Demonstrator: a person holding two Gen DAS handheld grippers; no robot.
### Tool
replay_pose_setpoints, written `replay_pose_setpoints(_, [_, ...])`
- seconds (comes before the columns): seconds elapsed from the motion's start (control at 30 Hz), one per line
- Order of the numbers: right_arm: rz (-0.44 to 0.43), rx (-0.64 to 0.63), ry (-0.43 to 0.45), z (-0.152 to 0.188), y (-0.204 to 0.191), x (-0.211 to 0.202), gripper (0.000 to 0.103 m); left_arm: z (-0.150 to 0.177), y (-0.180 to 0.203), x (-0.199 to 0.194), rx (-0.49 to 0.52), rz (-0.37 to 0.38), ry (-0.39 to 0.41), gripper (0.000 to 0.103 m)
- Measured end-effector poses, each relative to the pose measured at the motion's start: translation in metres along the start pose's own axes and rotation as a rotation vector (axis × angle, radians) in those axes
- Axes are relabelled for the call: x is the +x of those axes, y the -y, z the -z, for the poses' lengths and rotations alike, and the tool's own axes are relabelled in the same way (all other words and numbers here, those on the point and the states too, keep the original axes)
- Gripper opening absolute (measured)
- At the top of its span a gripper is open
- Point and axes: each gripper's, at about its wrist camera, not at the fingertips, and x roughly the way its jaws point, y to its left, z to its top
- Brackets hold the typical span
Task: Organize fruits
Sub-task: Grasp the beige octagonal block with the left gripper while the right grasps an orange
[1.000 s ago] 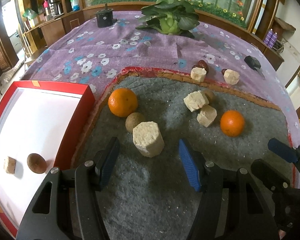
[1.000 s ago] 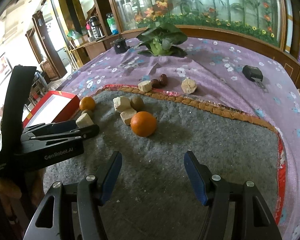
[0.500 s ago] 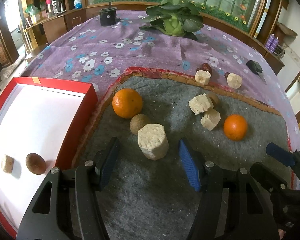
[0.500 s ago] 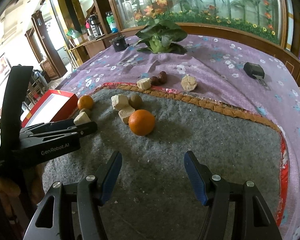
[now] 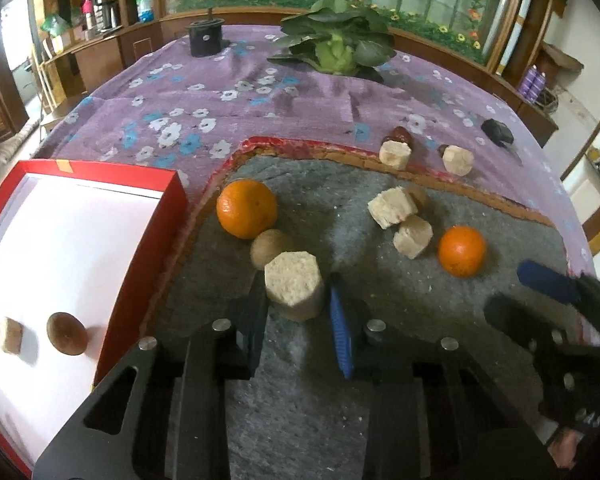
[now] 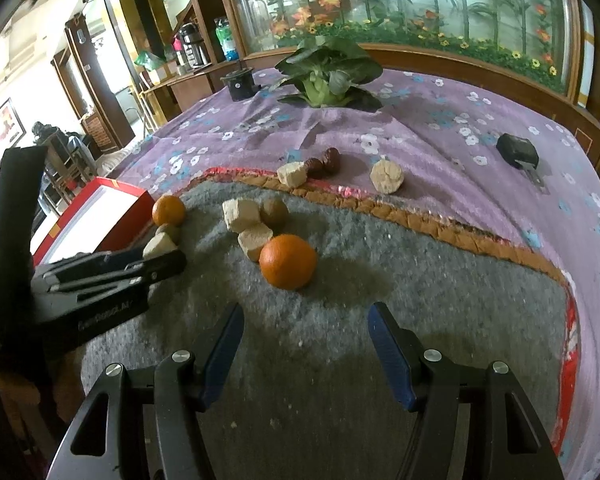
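Note:
My left gripper [image 5: 296, 304] is shut on a pale hexagonal block [image 5: 294, 284] that rests on the grey felt mat [image 5: 380, 308]. A brown round fruit [image 5: 269, 246] and an orange [image 5: 247, 208] lie just beyond it. A second orange [image 5: 462, 251] lies to the right, also in the right wrist view [image 6: 288, 261]. My right gripper [image 6: 306, 336] is open and empty, low over the mat just short of that orange. The left gripper also shows in the right wrist view [image 6: 156, 258], closed around the block [image 6: 159, 245].
A red-rimmed white tray [image 5: 150, 236] at the left holds a brown round fruit [image 5: 66, 333] and a small pale block [image 5: 10, 335]. Several more pale blocks [image 5: 392, 206] and dark dates [image 5: 399, 135] lie on the mat and purple cloth. A leafy cabbage [image 5: 336, 50] stands at the back.
My left gripper moved forward and its jaws closed from wide open onto the hexagonal block. My right gripper stayed open and crept slightly toward the right orange.

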Motion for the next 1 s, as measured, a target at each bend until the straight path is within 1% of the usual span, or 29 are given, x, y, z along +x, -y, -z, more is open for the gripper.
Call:
replay_pose_setpoints(0.07, [0.002, -0.015, -0.001, -0.006, -0.003, 0.004, 0.063, 0.001, 0.002, -0.001, 0.017, -0.008, 0.006, 0.028])
replay_pose_setpoints(0.23, [0.022, -0.068, -0.007, -0.018, -0.013, 0.02, 0.063, 0.004, -0.002, -0.008, 0.017, 0.004, 0.003, 0.028])
replay_pose_setpoints(0.3, [0.033, -0.084, -0.029, -0.02, -0.015, 0.03, 0.062, 0.005, -0.003, -0.011, 0.019, 0.003, 0.007, 0.028])
replay_pose_setpoints(0.33, [0.034, -0.089, -0.042, -0.02, -0.014, 0.035, 0.054, 0.006, -0.003, -0.013, 0.023, 0.004, 0.008, 0.028])
replay_pose_setpoints(0.37, [0.03, -0.09, -0.054, -0.019, -0.014, 0.038, 0.036, 0.007, -0.004, -0.015, 0.025, 0.002, 0.01, 0.028])
replay_pose_setpoints(0.4, [0.031, -0.086, -0.055, -0.018, -0.014, 0.039, 0.033, 0.008, -0.005, -0.017, 0.025, -0.004, 0.013, 0.028])
replay_pose_setpoints(0.57, [0.008, -0.063, -0.033, -0.011, -0.013, 0.026, 0.032, 0.011, -0.009, -0.028, 0.02, -0.007, 0.024, 0.028])
replay_pose_setpoints(0.67, [-0.008, -0.066, -0.011, -0.01, -0.02, 0.011, 0.032, 0.011, -0.012, -0.039, 0.022, -0.013, 0.048, 0.028])
replay_pose_setpoints(0.73, [-0.015, -0.069, 0.005, -0.009, -0.027, 0.002, 0.032, 0.011, -0.015, -0.046, 0.022, -0.022, 0.062, 0.028])
replay_pose_setpoints(0.8, [-0.041, -0.072, 0.017, -0.01, -0.035, -0.006, 0.032, 0.012, -0.02, -0.053, 0.016, -0.027, 0.073, 0.028])
replay_pose_setpoints(1.0, [-0.096, -0.118, 0.037, -0.011, -0.069, -0.018, 0.032, 0.015, -0.041, -0.071, -0.01, -0.076, 0.104, 0.028])
